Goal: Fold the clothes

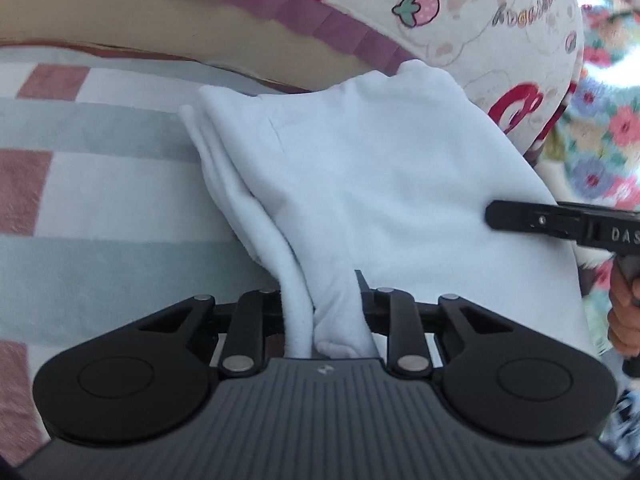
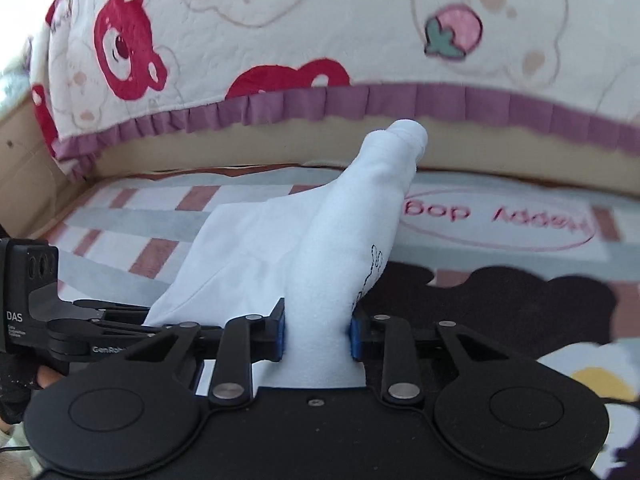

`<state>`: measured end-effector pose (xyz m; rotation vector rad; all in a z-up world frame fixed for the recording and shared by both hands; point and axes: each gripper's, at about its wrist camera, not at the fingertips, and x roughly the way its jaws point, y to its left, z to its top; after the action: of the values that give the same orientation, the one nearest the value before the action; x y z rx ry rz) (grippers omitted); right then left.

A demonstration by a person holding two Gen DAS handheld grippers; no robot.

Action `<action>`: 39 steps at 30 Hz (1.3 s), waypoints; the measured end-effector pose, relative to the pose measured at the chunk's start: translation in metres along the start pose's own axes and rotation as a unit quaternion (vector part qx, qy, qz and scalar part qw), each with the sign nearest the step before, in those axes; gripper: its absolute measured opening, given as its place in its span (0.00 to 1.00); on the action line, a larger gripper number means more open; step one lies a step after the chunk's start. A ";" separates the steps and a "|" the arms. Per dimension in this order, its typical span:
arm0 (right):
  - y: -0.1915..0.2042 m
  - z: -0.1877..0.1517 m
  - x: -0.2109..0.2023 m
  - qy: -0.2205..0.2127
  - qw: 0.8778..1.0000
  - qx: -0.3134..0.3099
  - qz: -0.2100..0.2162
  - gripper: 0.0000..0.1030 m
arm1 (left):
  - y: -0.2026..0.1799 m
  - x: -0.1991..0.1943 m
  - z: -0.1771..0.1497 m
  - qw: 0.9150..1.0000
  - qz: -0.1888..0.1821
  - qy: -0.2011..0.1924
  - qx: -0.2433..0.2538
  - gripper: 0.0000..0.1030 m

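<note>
We see a pale blue garment (image 1: pixel 360 168) lying on a checked mat (image 1: pixel 100 184) of pink, white and grey-green squares, just in front of a bed whose bear-and-strawberry bedspread (image 2: pixel 320 32) hangs down with a purple frill. Our left gripper (image 1: pixel 324 320) has its jaws drawn narrow around a bunched fold of the garment's near edge; the fingertips themselves are buried in the cloth and cannot be made out. Our right gripper (image 2: pixel 316 332) pinches another gathered part between its blue pads (image 2: pixel 281 332), and the cloth rises from there in a soft peak toward the bed. A thin black line drawing shows on the cloth near that grip, too small to read. From the left wrist view, the right gripper enters from the right edge, mostly cut off, with part of a hand (image 1: pixel 624 312) behind it. The mat carries pink lettering (image 2: pixel 496 214) inside an oval, upside down to us. A flowered fabric (image 1: pixel 608 128) at the far right is blurred.
</note>
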<state>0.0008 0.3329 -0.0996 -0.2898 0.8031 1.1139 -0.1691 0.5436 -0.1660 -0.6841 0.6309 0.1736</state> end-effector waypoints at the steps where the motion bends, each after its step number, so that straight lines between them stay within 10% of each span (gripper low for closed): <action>1: 0.006 0.004 -0.007 0.002 1.000 -0.009 -0.013 0.32 | -0.003 -0.004 0.000 1.000 -0.009 -0.007 0.003 0.22; 17: 0.068 0.063 -0.094 0.004 0.982 -0.177 -0.059 0.31 | -0.056 -0.059 -0.007 0.995 -0.051 -0.081 -0.011 0.21; 25: 0.058 0.019 -0.092 0.002 0.997 -0.055 -0.062 0.31 | -0.076 -0.044 -0.016 0.998 -0.015 -0.048 0.031 0.21; 39: 0.025 -0.022 -0.089 -0.010 0.997 -0.049 -0.062 0.30 | -0.096 -0.021 -0.040 0.993 0.015 -0.016 0.112 0.21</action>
<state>-0.0492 0.2702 -0.0482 -0.4044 0.7054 1.0396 -0.1716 0.4455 -0.1255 -0.4546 0.6185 0.1389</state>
